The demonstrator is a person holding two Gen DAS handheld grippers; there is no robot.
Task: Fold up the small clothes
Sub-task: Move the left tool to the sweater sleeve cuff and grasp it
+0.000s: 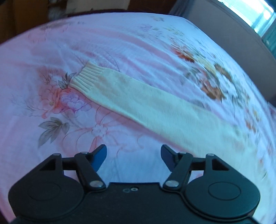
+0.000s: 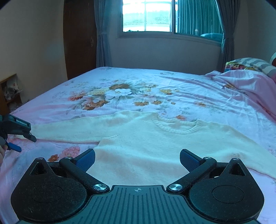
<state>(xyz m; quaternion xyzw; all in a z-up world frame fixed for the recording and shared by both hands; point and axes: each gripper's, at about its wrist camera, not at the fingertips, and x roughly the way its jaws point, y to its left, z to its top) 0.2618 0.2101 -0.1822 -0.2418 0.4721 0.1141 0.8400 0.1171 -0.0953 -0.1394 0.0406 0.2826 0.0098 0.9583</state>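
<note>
A cream knit sweater lies flat on the floral bed sheet, neckline away from me. Its left sleeve stretches out over the sheet and ends in a ribbed cuff. My left gripper is open and empty, hovering above the sheet just short of the sleeve; it also shows at the left edge of the right wrist view. My right gripper is open and empty, over the sweater's lower body.
A pink blanket and pillows lie piled at the bed's right end. A wall with a window and curtains stands beyond the bed. A low shelf stands at the left wall.
</note>
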